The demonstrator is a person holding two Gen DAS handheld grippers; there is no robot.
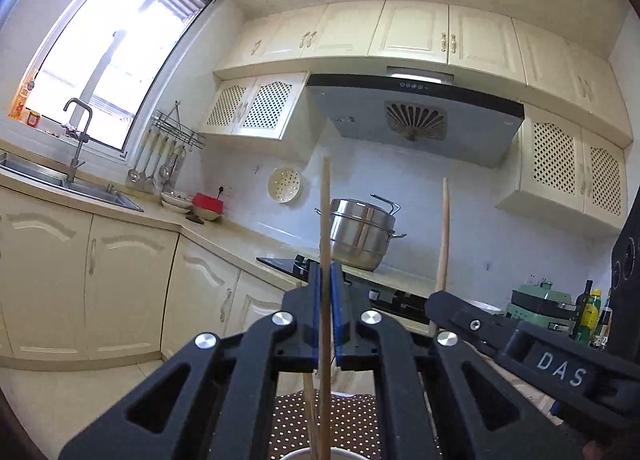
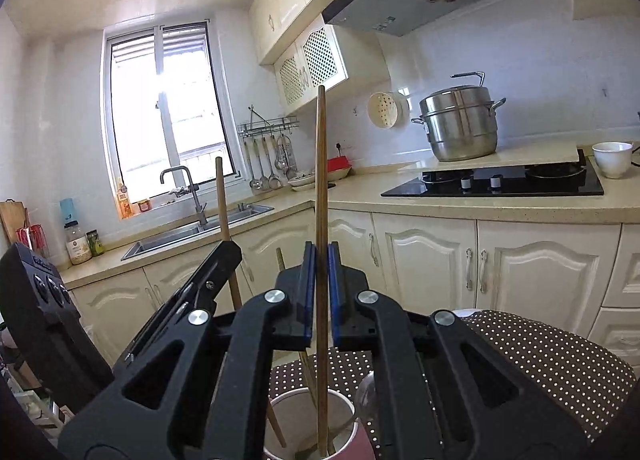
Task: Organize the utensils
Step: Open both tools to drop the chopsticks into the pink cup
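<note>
My left gripper (image 1: 329,272) is shut on a pale wooden chopstick (image 1: 325,220) that stands upright, its lower end over a white cup rim (image 1: 304,454). My right gripper (image 2: 320,252) is shut on a darker wooden chopstick (image 2: 321,180), also upright, its lower end inside a pink paper cup (image 2: 352,420) with other chopsticks in it. The cup stands on a brown polka-dot surface (image 2: 540,352). In the left wrist view the right gripper (image 1: 520,336) and its chopstick (image 1: 443,236) show at the right. In the right wrist view the left gripper (image 2: 200,288) and its chopstick (image 2: 222,200) show at the left.
A kitchen lies ahead: a steel steamer pot (image 2: 460,124) beside a black hob (image 2: 500,180), a white cup (image 2: 612,158), a sink with a tap (image 2: 192,196), hanging ladles (image 2: 268,164), jars (image 2: 80,246) and oil bottles (image 1: 588,312) on the counter.
</note>
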